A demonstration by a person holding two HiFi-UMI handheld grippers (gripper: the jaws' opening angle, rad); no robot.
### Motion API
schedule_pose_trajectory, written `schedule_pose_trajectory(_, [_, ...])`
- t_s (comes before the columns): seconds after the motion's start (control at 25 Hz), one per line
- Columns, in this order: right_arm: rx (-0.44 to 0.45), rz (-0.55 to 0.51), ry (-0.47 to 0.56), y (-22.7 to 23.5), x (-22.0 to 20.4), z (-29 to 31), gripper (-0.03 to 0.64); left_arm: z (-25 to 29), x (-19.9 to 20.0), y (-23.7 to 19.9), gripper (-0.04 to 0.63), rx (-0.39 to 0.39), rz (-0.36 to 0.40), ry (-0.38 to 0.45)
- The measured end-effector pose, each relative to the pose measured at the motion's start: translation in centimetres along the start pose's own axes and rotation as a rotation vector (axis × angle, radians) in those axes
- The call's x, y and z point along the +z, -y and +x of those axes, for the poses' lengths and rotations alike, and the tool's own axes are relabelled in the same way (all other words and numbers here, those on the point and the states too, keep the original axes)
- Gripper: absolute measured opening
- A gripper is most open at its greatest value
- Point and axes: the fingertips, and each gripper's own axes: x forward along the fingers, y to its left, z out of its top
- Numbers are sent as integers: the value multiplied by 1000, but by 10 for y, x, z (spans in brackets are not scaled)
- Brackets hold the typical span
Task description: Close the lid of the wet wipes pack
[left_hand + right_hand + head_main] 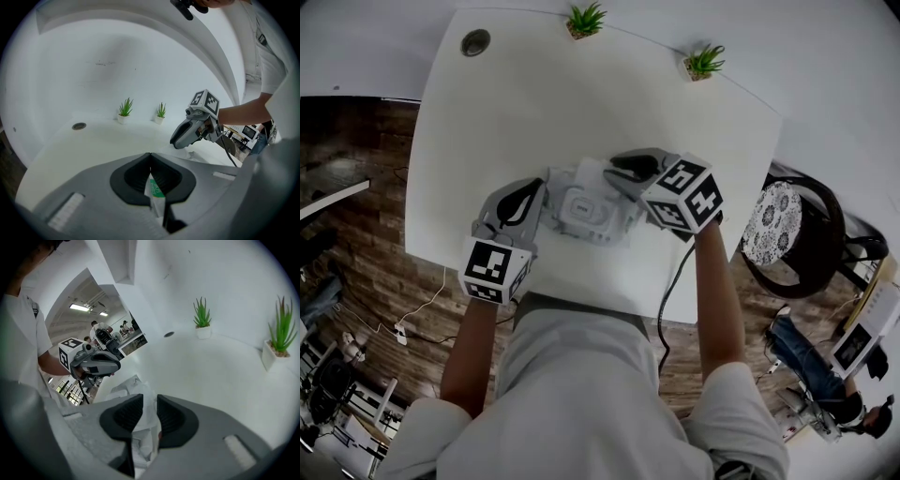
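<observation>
My left tongs (542, 192) pinch the wet wipes pack (611, 229) at 9 o'clock, right tongs (621, 174) at 2; I'd press the lid (579, 206) down squarely.

Both the left gripper (542, 195) and the right gripper (619, 173) have smooth grey shells, with ribbed black pads lining the fingers (136, 176). Each carries a white cube (682, 195) printed with black square markers. A black cable (661, 305) trails from the right one. The person wears a white short-sleeved shirt (581, 394)
</observation>
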Motion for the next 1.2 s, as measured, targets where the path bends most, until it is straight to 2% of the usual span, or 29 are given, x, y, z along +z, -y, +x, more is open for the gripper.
schedule_pose_trajectory(0.28, [-20, -44, 71, -33, 8, -20, 100, -12, 11, 8, 9, -8, 22, 30])
schedule_pose_trajectory(0.48, [0, -68, 94, -59, 5, -27, 100, -18, 16, 8, 9, -4, 35, 45])
schedule_pose_trajectory(0.88, [41, -63, 55, -99, -18, -6, 100, -30, 12, 10, 9, -3, 36, 54])
schedule_pose_trajectory(1.2, [-2, -81, 4, -105, -35, 15, 100, -33, 6, 9, 8, -6, 35, 54])
